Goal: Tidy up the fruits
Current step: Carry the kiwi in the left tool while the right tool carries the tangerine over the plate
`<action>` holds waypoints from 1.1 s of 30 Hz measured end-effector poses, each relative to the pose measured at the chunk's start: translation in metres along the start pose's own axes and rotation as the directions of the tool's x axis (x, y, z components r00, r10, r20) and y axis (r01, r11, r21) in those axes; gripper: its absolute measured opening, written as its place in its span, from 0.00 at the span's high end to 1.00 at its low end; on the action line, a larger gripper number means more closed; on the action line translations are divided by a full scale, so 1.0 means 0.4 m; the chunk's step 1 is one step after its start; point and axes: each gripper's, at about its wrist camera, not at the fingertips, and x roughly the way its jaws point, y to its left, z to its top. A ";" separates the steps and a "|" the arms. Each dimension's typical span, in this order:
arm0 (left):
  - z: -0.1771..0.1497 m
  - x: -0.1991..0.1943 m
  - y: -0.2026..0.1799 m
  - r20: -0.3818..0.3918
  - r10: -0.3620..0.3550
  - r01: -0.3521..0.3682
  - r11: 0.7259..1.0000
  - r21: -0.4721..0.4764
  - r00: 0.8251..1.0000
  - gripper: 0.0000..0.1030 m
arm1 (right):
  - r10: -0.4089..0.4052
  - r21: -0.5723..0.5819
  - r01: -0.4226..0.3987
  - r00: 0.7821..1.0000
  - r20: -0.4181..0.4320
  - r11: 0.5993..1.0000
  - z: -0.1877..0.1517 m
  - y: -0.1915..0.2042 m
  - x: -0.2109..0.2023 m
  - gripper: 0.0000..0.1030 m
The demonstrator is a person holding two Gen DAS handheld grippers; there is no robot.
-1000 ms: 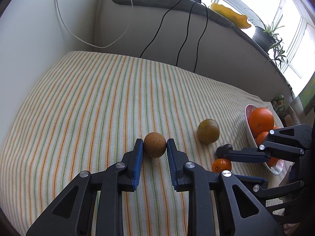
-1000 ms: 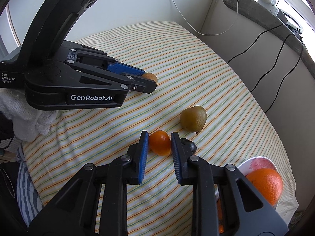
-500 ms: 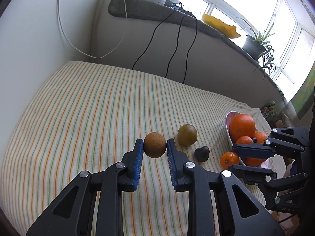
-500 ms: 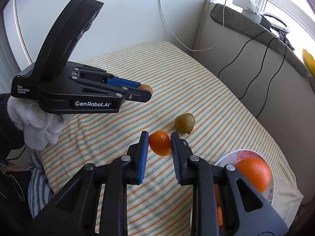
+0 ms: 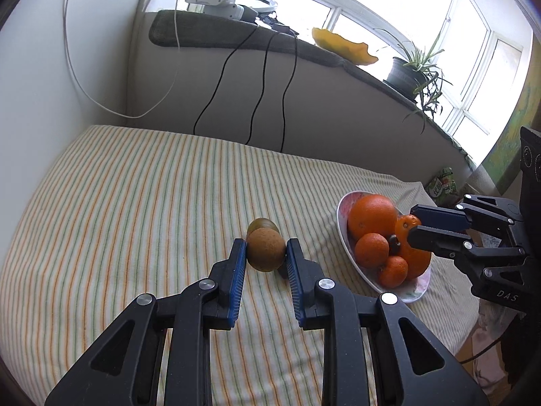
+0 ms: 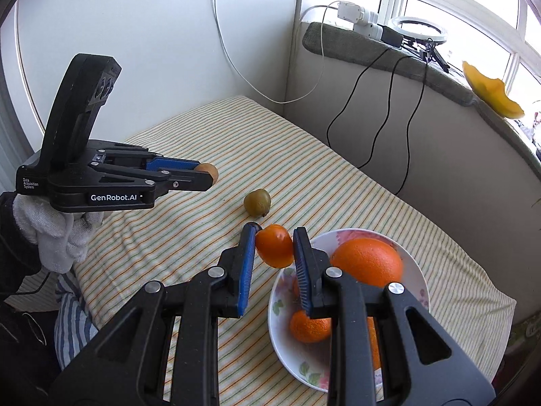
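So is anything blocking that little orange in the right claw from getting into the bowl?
Nothing visible does. The right claw holds the small orange in the air beside the bowl, whose near side already holds oranges.

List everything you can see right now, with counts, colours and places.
Bowl: one, white floral, right end of bed.
Oranges: at least four in bowl, one large.
Small orange: one, clamped in right tongs, at the bowl's near rim.
Brown kiwi: one, clamped in left tongs, above the cloth.
Green kiwi: one, loose on the cloth.
Striped cloth: one, orange-green on cream.
Potted plant: one, green, windowsill.
Cables: three black, one white, hanging from sill.
Left tongs: black, blue pads.
Right tongs: black, blue pads.
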 end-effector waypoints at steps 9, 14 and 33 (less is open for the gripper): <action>0.007 0.021 -0.069 -0.009 -0.034 0.034 0.999 0.035 0.999 0.78 | -0.051 0.088 0.049 0.998 0.024 0.995 -0.038 -0.103 -0.058 0.77; 0.012 0.040 -0.108 -0.022 -0.052 0.054 0.997 0.056 0.998 0.78 | -0.072 0.137 0.067 0.997 0.031 0.988 -0.058 -0.160 -0.073 0.77; 0.028 0.106 -0.249 -0.062 -0.103 0.110 0.985 0.134 0.993 0.78 | -0.102 0.274 0.097 0.995 0.004 0.957 -0.162 -0.314 -0.068 0.77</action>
